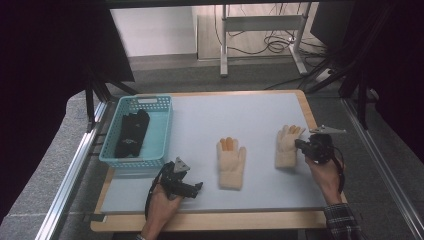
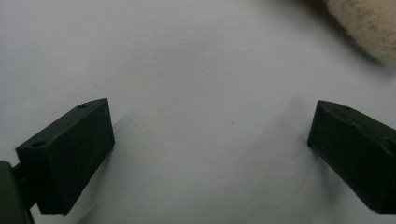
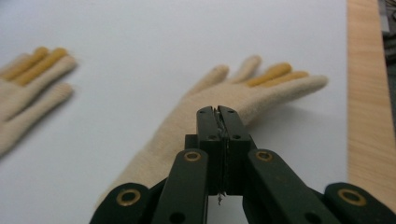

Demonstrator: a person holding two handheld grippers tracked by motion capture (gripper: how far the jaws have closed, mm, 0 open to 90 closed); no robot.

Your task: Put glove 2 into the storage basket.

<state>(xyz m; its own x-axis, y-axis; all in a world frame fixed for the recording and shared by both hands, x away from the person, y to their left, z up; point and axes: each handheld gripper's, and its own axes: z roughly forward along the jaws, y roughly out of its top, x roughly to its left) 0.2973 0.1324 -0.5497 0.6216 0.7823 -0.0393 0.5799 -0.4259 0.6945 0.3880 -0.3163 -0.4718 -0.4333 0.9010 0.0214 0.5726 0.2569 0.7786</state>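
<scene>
Two cream gloves flat on mat, right glove (image 1: 287,145) at nine o'clock of right gripper (image 1: 301,145), jaws together and empty, cuff toward person; left gripper (image 1: 196,188) apart, idle

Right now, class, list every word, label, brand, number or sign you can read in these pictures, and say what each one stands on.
None: no readable text anywhere.
Cream gloves: no label visible.
Blue basket: no marking to read.
Dark cloth in basket: a faint pale mark, too small to read.
Grippers' jaws: no lettering.
</scene>
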